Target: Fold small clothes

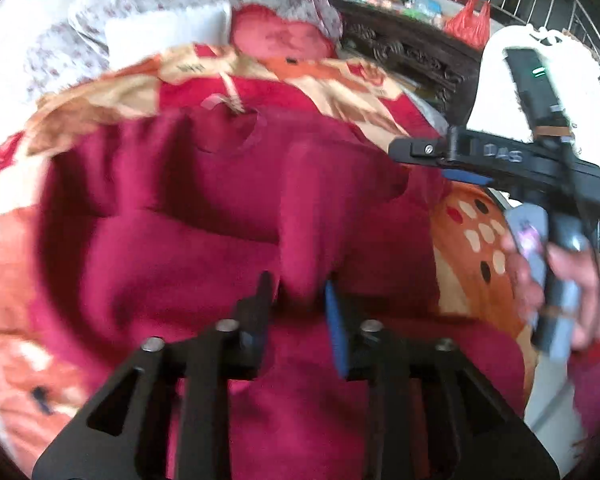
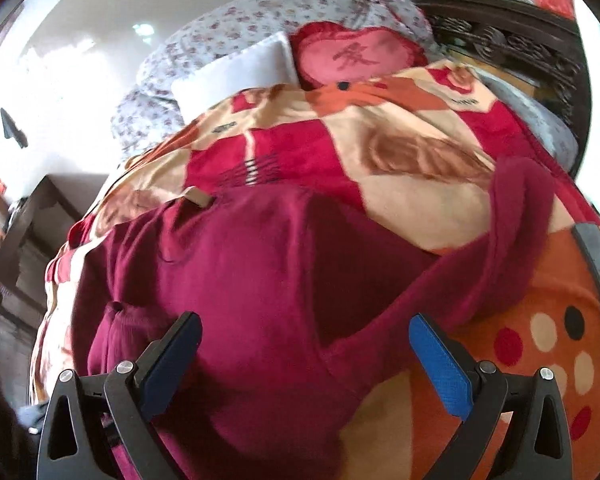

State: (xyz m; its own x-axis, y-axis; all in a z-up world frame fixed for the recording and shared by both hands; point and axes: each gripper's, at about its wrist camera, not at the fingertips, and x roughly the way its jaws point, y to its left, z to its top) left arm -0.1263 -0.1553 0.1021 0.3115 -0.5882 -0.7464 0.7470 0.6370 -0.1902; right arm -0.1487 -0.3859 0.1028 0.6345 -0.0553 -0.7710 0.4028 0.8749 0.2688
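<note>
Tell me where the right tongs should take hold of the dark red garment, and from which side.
Take the long sleeve that arcs out to the right of the dark red garment, near its far end. It lies as a raised, narrow ridge on the patterned blanket, clear of the body, so open tongs can probably straddle it from above. The right tongs are open; the left tongs seem to pinch a fold already.

- The left gripper (image 1: 298,300) has its jaws narrowed, with a fold of cloth pinched between them.
- The right gripper (image 2: 305,346) has its jaws spread wide, with nothing between them.
- The person's right hand (image 1: 568,280) grips its handle.
</note>
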